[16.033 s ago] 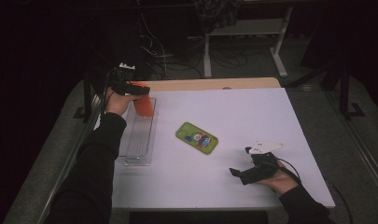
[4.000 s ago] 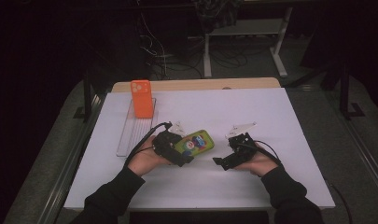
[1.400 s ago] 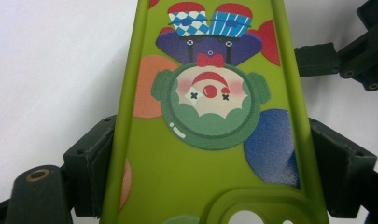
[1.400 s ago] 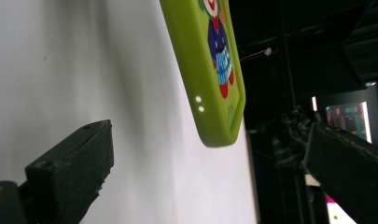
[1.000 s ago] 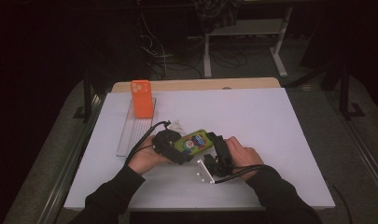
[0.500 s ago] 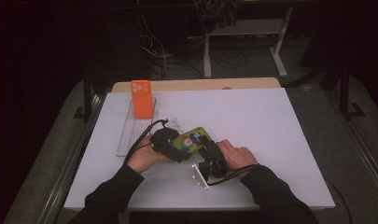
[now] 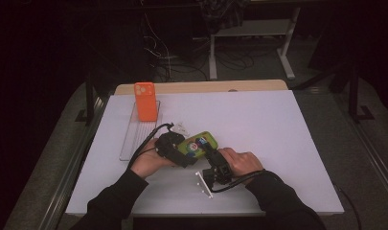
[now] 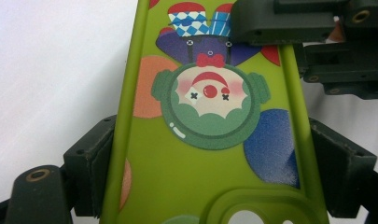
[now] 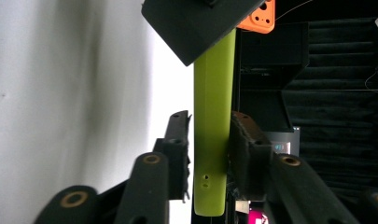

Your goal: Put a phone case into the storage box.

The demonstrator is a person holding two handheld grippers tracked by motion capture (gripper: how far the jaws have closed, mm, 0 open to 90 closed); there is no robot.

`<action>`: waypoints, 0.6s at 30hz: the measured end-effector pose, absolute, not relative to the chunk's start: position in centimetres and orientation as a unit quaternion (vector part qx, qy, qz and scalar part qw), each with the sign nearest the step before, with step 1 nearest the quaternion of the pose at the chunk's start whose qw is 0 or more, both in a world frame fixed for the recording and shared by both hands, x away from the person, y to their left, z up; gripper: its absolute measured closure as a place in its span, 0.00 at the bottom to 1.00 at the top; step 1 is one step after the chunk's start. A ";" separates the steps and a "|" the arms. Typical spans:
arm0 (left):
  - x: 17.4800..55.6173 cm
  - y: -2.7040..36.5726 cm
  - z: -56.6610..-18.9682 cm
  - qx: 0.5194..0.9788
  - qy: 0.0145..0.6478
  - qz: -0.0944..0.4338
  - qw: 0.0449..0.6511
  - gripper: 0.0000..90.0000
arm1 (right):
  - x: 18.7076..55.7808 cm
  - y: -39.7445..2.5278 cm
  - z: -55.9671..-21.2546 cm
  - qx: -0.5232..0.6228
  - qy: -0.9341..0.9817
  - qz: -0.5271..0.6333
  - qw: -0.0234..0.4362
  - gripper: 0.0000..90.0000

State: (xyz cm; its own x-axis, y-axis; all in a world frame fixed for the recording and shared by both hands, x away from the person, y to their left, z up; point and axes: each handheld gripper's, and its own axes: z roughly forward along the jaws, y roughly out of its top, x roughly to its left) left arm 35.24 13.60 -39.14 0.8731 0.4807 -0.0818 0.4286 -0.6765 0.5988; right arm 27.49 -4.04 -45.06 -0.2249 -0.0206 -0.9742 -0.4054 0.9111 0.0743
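A green phone case (image 7: 197, 143) with a clown picture is held just above the white table (image 7: 278, 134), near the middle front. My left gripper (image 7: 186, 152) is shut across its width, one pad on each long side (image 8: 205, 163). My right gripper (image 7: 211, 154) comes in from the lower right and is shut on the case's near end, one pad on each face of the thin green edge (image 9: 213, 116). From the left gripper view, the right gripper's black jaw (image 8: 289, 23) overlaps the case's far end.
An orange phone case (image 7: 144, 100) stands upright at the far end of a clear tray (image 7: 134, 139) at the back left. A small white bracket (image 7: 203, 184) lies by the right hand. The table's right half is bare.
The right gripper has moved left from the table's right side to the green case and shut on its end. The left gripper keeps hold of the case.
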 end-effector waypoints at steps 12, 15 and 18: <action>35.2 13.7 -39.2 0.911 0.246 0.040 0.328 0.16 | 27.3 -4.1 -45.0 -0.145 0.767 0.150 0.607 0.84; 35.1 13.7 -39.2 0.908 0.247 0.038 0.336 0.14 | 27.2 -4.1 -44.8 -0.143 0.768 0.151 0.606 0.84; 35.1 13.9 -39.0 0.900 0.252 0.040 0.353 0.09 | 27.3 -4.2 -44.7 -0.139 0.770 0.149 0.605 0.84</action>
State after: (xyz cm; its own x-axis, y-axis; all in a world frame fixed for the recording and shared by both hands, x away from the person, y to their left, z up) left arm 35.14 13.90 -38.99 0.8693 0.4828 -0.1061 0.4263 -0.6237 0.6552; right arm 27.32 -4.24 -44.72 -0.2307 -0.0331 -0.9725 -0.3939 0.9170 0.0622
